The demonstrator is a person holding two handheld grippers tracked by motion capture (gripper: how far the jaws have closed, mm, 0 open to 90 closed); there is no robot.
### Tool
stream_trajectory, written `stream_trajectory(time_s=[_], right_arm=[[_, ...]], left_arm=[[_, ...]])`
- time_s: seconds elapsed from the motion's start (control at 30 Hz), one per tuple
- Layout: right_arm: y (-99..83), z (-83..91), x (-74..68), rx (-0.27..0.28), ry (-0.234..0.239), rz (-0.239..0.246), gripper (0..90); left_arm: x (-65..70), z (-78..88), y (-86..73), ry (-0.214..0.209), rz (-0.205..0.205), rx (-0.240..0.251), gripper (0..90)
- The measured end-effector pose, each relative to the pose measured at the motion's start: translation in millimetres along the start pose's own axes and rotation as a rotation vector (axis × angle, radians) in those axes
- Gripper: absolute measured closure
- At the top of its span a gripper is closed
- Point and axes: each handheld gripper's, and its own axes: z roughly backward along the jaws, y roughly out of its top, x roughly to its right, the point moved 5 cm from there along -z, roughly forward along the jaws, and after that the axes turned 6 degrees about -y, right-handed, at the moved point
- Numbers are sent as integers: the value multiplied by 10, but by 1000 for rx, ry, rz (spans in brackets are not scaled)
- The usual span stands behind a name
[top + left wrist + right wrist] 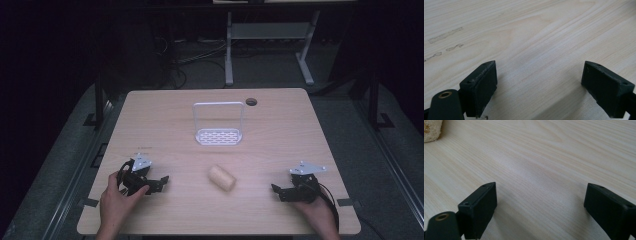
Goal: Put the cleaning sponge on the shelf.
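Loofah roll (222,178) lay on its side near the front middle of the wooden table (280,125), between the two grippers and well apart from each; that midway spot probably left it open to either hand; its long axis ran slantwise, one flat end towards the near right, the other towards the far left. Going down in size: the table bore a white wire rack (218,123) standing upright behind the roll, apart from it, likely waiting as the place to put it. Left gripper (156,184) rested low at the front left, its jaws spread wide over bare wood, pointing inwards; right gripper (278,192) sat mirrored at the front right, jaws likewise parted with nothing between, a corner of the roll showing far off in its own view.
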Motion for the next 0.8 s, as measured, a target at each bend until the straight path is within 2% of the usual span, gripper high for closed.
stream_trajectory(time_s=[0.37, 0.57, 0.8], right_arm=[[5, 1, 0, -1, 2, -4, 115], [48, 21, -15, -15, 14, -15, 129], [145, 18, -42, -18, 36, -2, 128]], left_arm=[[-1, 0, 0, 0, -1, 0, 126], [-1, 0, 0, 0, -1, 0, 127], [-1, 0, 0, 0, -1, 0, 126]])
